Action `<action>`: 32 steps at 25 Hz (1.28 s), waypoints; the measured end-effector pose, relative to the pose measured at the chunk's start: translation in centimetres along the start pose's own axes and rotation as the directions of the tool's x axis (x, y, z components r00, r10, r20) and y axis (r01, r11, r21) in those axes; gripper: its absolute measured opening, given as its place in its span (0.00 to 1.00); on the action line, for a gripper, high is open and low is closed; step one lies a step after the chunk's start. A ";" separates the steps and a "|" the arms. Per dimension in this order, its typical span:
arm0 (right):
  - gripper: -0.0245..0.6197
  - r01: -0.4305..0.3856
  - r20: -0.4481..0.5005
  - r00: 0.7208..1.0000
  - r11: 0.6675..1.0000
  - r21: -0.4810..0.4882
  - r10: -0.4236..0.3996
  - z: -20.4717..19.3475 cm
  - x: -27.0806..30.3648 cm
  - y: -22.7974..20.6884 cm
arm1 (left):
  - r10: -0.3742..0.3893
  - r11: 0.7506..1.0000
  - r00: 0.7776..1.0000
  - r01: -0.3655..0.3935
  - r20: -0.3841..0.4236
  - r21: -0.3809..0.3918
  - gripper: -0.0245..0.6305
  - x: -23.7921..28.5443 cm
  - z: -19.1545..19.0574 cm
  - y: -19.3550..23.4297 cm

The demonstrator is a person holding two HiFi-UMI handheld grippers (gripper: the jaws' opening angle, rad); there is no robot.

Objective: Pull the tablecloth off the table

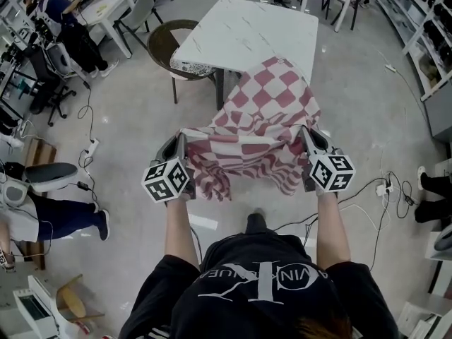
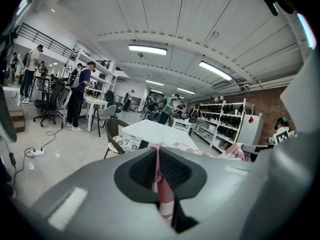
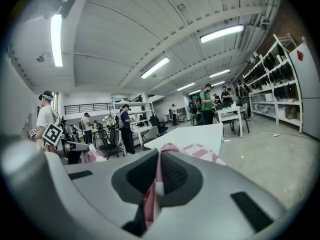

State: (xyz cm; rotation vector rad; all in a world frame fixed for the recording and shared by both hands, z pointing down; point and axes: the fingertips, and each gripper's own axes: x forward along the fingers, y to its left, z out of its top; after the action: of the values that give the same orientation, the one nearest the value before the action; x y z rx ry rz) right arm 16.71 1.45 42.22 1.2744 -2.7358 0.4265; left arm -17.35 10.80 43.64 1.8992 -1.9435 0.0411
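- Red-and-white checked tablecloth point(image 1: 263, 111): its far end lies on the corner of the white marble-patterned tabletop point(image 1: 247, 30) nearest the person, at 5 o'clock of the top. The rest hangs off that edge and runs through the air to both claws, sagging in folds between them.
- Left claw point(image 1: 179, 141): jaws closed tight on the cloth's edge. The left gripper view shows a pink-and-white fold pinched between the ribbed pads point(image 2: 174, 170).
- Right claw point(image 1: 308, 137): jaws likewise closed on the cloth's edge, with a fold clamped between them in the right gripper view. The two claws are level and well apart, at 11 and 1 o'clock of the person.
- Dark table leg point(image 1: 219, 83): under the top, just beside the cloth's hanging left edge, at its 9 o'clock.
- Brown wicker chair point(image 1: 164, 39) with a patterned cushion point(image 1: 191, 68): tucked against the tabletop's 9 o'clock side. The cushion is near the cloth's left edge.
- White power strip with cables point(image 1: 90, 147): on the grey floor point(image 1: 367, 104) at 9 o'clock of the left claw, well apart.
- Black cable run point(image 1: 381, 188): on the floor at 3 o'clock of the right claw, near it.
- White side table point(image 1: 106, 7) and grey chair point(image 1: 141, 9): at 10 o'clock of the tabletop, well apart, with a seated person point(image 1: 60, 9) beside them.
- Shelving point(image 1: 424, 27): along the room's edge at 2 o'clock.
- Black shoe point(image 1: 256, 222): on the floor at 6 o'clock of the sagging cloth.
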 end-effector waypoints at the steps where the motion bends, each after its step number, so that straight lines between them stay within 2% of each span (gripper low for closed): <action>1: 0.06 0.001 -0.002 1.000 1.000 0.002 -0.001 -0.3 -0.3 0.5 | 0.001 1.000 1.000 -0.001 -0.003 -0.002 0.07 -0.5 -0.3 0.3; 12: 0.06 0.031 -0.019 0.999 0.999 0.030 -0.030 -2.2 -2.4 2.5 | -0.006 1.000 1.000 0.006 0.012 0.016 0.07 -4.3 -0.4 1.4; 19: 0.06 0.050 0.003 0.999 0.998 0.034 -0.050 -1.7 -3.8 3.4 | -0.021 0.999 1.000 0.021 0.019 0.030 0.07 -5.8 -0.3 1.4; 21: 0.06 0.054 0.015 0.998 0.998 0.030 -0.054 -1.5 -4.1 3.6 | -0.020 0.999 0.999 0.019 0.025 0.051 0.07 -6.1 -0.2 1.3; 26: 0.06 0.076 0.077 0.994 0.997 -0.027 -0.073 0.0 -4.9 3.9 | -0.002 0.983 0.997 -0.011 0.071 0.185 0.07 -6.4 0.9 0.4; 32: 0.06 0.090 0.138 0.987 0.992 -0.090 -0.077 2.5 -5.0 4.4 | -0.029 0.976 0.988 -0.005 0.152 0.216 0.07 -6.7 3.2 -0.2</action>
State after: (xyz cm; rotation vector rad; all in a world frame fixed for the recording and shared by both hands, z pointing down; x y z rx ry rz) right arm 16.71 7.08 37.92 1.4353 -2.7592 0.2054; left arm -18.22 16.17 38.60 2.1086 -2.1038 0.1084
